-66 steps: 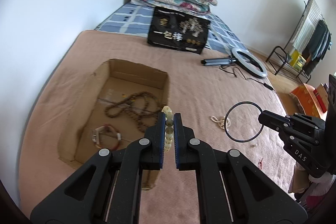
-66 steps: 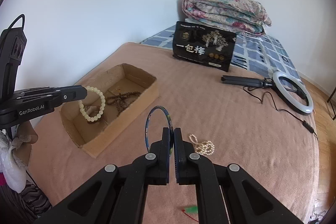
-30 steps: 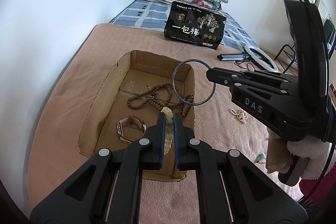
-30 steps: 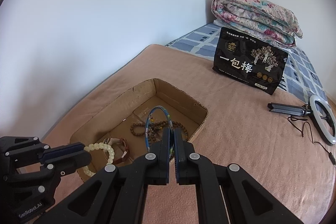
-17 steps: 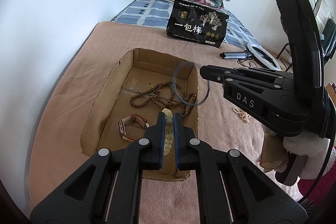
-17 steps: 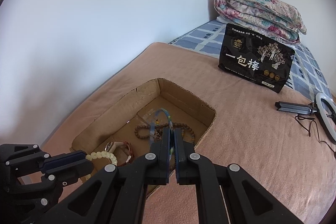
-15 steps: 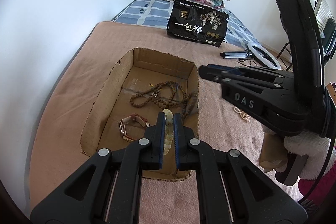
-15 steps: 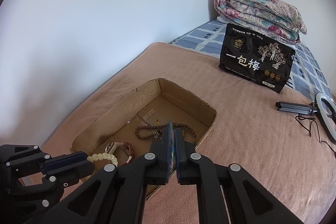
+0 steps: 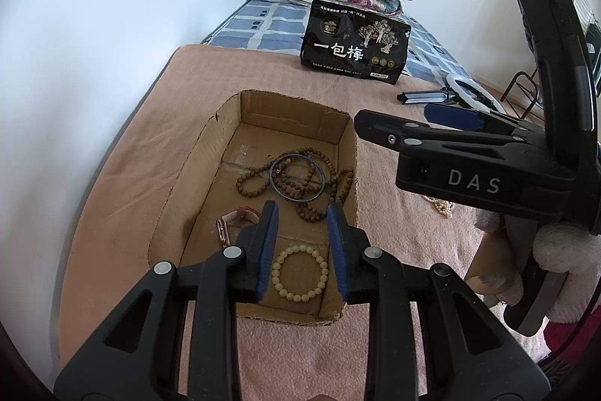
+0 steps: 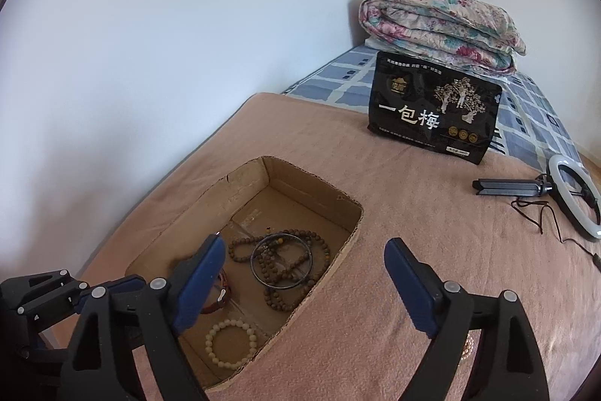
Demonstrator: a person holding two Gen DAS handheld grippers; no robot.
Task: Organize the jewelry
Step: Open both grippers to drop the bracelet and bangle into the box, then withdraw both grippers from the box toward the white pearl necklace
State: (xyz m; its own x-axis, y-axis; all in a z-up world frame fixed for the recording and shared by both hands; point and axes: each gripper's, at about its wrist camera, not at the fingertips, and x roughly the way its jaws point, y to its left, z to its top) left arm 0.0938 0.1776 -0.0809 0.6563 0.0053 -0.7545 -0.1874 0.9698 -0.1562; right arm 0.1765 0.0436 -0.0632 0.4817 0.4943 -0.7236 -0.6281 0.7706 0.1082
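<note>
Though hidden rightward: pearl strand (image 9: 438, 206) leftward

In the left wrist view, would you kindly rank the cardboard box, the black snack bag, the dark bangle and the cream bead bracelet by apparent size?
1. cardboard box
2. black snack bag
3. dark bangle and cream bead bracelet: alike; the bracelet lies nearer the camera, so unranked.

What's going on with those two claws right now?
Left gripper and right gripper opening, fingers empty. Cream bead bracelet and thin dark bangle lie in cardboard box. Nothing in the way.
</note>
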